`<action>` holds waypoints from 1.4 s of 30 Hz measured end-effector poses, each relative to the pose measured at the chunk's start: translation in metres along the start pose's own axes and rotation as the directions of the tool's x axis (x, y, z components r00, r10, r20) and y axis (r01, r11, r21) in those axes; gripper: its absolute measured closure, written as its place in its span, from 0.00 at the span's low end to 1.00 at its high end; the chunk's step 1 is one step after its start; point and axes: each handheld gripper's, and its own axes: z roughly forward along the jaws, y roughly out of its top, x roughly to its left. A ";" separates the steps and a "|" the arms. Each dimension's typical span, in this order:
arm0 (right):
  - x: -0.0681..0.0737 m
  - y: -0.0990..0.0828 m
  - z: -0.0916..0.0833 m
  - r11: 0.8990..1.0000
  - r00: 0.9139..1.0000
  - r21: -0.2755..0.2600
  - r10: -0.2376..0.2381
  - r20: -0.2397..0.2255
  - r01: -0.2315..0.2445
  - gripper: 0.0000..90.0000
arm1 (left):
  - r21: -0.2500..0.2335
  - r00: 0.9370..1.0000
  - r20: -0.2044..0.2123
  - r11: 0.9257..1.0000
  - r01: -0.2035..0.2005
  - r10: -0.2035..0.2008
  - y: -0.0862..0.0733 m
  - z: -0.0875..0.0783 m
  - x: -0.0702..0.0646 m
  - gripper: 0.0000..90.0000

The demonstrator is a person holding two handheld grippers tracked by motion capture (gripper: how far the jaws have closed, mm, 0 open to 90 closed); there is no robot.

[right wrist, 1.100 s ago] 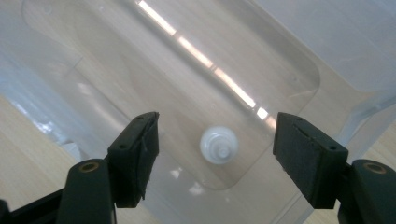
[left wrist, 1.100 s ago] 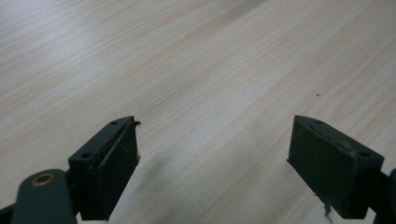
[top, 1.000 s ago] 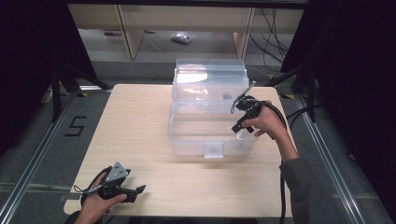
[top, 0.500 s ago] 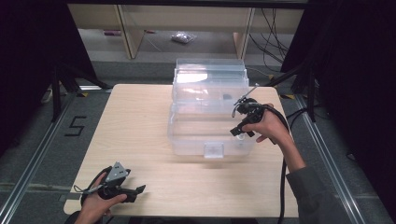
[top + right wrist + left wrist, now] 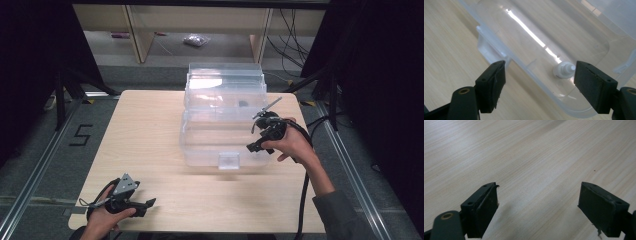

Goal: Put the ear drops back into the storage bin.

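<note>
A clear plastic box [image 5: 220,131] stands at the middle of the wooden table [image 5: 145,130], its lid [image 5: 225,80] raised at the back. My right gripper [image 5: 254,146] hovers at the box's right front corner, open, tilted down over the rim. Its jaws have just been opening and nothing lies between them. In the right gripper view [image 5: 539,75] a small white capped thing [image 5: 564,70] lies on the box floor beyond the jaws. My left gripper [image 5: 150,202] rests open near the table's front left edge. In the left gripper view [image 5: 539,200] bare wood runs between its jaws.
A latch tab [image 5: 229,161] sticks out from the box's front wall. A small dark thing [image 5: 243,103] shows inside the box near the back. Shelves and a bag [image 5: 195,40] stand beyond the table. A "5" mark [image 5: 80,135] is on the floor at left.
My right gripper has drawn a little toward the near right, away from the box's middle, with its jaws spread wider. The left hand has kept still.
</note>
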 end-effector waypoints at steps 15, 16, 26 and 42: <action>0.011 -0.017 -0.007 0.998 0.999 -0.052 -0.033 -0.012 0.032 0.29 | -0.001 1.000 0.001 1.000 0.000 0.000 0.000 0.000 0.000 0.17; 0.013 -0.019 -0.009 0.999 1.000 -0.045 -0.024 -0.016 0.023 0.29 | 0.000 1.000 0.000 1.000 -0.001 0.001 0.000 0.000 0.000 0.17; 0.022 -0.039 -0.011 0.995 0.999 -0.095 -0.025 -0.031 0.022 0.27 | 0.001 1.000 0.000 1.000 -0.005 0.005 0.000 0.000 0.000 0.17; 0.031 -0.075 -0.006 0.987 0.998 -0.158 -0.012 -0.056 0.003 0.26 | 0.000 1.000 -0.001 1.000 -0.005 0.005 0.000 0.000 0.000 0.17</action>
